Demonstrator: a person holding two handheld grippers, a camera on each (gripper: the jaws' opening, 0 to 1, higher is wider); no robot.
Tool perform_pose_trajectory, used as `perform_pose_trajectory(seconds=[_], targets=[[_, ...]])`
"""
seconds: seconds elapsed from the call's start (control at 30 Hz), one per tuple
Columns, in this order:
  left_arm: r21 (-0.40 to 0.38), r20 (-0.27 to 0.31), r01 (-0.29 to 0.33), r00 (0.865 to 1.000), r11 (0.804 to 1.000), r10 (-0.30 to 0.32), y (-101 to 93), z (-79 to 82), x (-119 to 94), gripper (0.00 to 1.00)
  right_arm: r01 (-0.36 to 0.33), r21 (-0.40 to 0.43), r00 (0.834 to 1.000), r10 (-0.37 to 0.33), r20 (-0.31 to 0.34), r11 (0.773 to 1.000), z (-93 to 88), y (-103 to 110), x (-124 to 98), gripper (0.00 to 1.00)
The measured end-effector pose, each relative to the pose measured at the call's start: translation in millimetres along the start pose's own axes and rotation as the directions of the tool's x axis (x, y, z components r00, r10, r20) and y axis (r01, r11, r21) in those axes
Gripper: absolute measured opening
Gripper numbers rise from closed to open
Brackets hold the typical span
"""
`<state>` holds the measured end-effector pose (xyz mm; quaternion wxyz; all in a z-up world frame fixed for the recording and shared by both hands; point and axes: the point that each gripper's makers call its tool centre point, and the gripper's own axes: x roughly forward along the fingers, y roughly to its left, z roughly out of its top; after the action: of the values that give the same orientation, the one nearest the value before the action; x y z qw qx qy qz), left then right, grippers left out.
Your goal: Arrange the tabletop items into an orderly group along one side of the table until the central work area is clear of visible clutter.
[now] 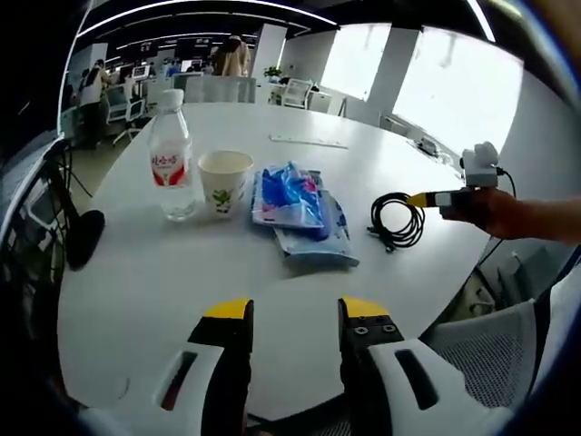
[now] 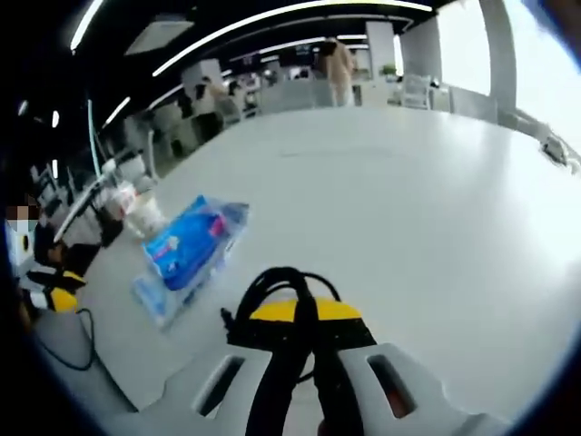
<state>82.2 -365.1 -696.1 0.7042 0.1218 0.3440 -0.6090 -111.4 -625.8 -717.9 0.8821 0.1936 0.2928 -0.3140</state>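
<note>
On the white table [image 1: 163, 291] a water bottle [image 1: 171, 154] with a red label stands next to a paper cup [image 1: 224, 182]. To their right lie two overlapping blue packets [image 1: 300, 213]. Right of those, a black coiled cable [image 1: 398, 221] lies near the table's edge, where my right gripper [image 1: 422, 198], held by a hand [image 1: 508, 215], touches it. In the right gripper view the coiled cable [image 2: 283, 283] sits at my right gripper [image 2: 302, 313], whose jaws are shut on a strand of it. The blue packets [image 2: 191, 241] lie to its left. My left gripper [image 1: 295, 318] hangs open over the table's near edge, holding nothing.
A black object [image 1: 84, 238] sits at the table's left edge. A thin white strip [image 1: 309, 141] lies far across the table. A grey mesh chair [image 1: 490, 336] stands at the near right. Desks, chairs and people fill the office behind.
</note>
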Motion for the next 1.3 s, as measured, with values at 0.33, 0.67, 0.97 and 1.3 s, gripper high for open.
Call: perform_pose_trajectory(seconds=[0.33, 0.67, 0.97, 1.3], targets=[[0.000, -0.005, 0.004, 1.000, 1.000, -0.004, -3.0, -2.3, -0.3, 0.36, 0.080, 0.077, 0.997, -0.080, -0.009, 0.994, -16.5, -36.1, -20.5, 0.01], [-0.002, -0.004, 0.005, 1.000, 1.000, -0.005, -3.3, -1.0, -0.4, 0.36, 0.106, 0.121, 0.994, -0.105, -0.015, 0.987, -22.7, -47.8, -20.1, 0.00], [-0.005, -0.004, -0.002, 1.000, 1.000, 0.002, -1.1, -1.1, -1.5, 0.36, 0.131, 0.128, 0.991, -0.127, -0.035, 0.983, -30.5, -54.7, -16.9, 0.00], [-0.031, -0.008, -0.018, 1.000, 0.999, 0.018, 4.3, -8.4, -4.2, 0.36, 0.139, 0.099, 0.989, -0.134, -0.057, 0.985, -34.8, -57.9, -15.9, 0.04]])
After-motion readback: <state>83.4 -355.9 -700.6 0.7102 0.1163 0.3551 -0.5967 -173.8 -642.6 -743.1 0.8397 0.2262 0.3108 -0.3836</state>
